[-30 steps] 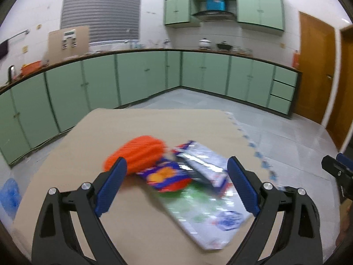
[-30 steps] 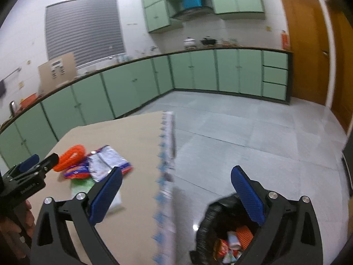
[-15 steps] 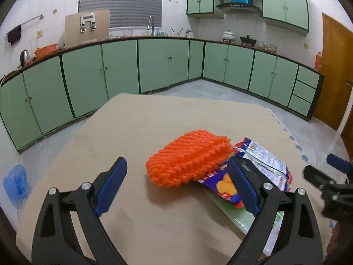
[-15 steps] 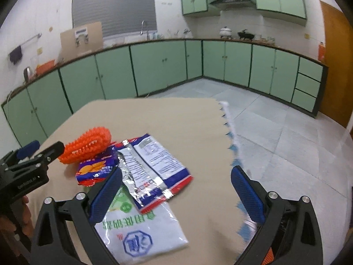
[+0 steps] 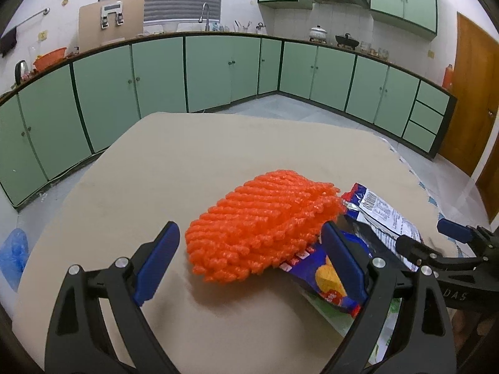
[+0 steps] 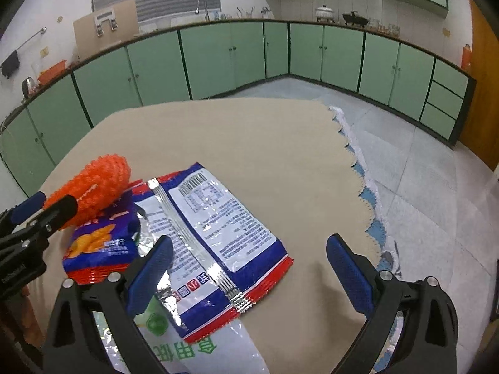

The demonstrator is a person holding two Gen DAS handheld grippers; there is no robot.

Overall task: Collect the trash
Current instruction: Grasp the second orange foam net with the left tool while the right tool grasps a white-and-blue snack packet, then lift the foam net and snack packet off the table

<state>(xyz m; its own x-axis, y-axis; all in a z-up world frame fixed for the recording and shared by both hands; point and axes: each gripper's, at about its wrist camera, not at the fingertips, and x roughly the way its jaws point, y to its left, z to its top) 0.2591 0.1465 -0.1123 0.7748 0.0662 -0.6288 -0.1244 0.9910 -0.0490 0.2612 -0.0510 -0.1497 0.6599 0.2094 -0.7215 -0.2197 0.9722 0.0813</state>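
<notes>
An orange foam net (image 5: pixel 265 218) lies on the tan table (image 5: pixel 193 155), overlapping a blue snack bag (image 5: pixel 327 277). My left gripper (image 5: pixel 249 258) is open, its blue pads on either side of the net's near end. In the right wrist view the orange foam net (image 6: pixel 96 184) sits at the left beside the blue snack bag (image 6: pixel 99 246). A white and blue foil wrapper (image 6: pixel 215 233) lies flat over a white bag with green print (image 6: pixel 187 349). My right gripper (image 6: pixel 249 271) is open above the foil wrapper's near edge. The left gripper (image 6: pixel 37 215) shows at the left edge.
The table (image 6: pixel 265 143) ends in a jagged right edge (image 6: pixel 358 168) over a grey tiled floor (image 6: pixel 421 162). Green cabinets (image 5: pixel 218 71) line the walls. A blue plastic bag (image 5: pixel 12 255) lies on the floor at the left. The right gripper (image 5: pixel 436 246) enters the left wrist view at right.
Both grippers swung left and closed in on the table trash. The bin seen a second ago has left the right view. The left gripper now straddles the orange net.
</notes>
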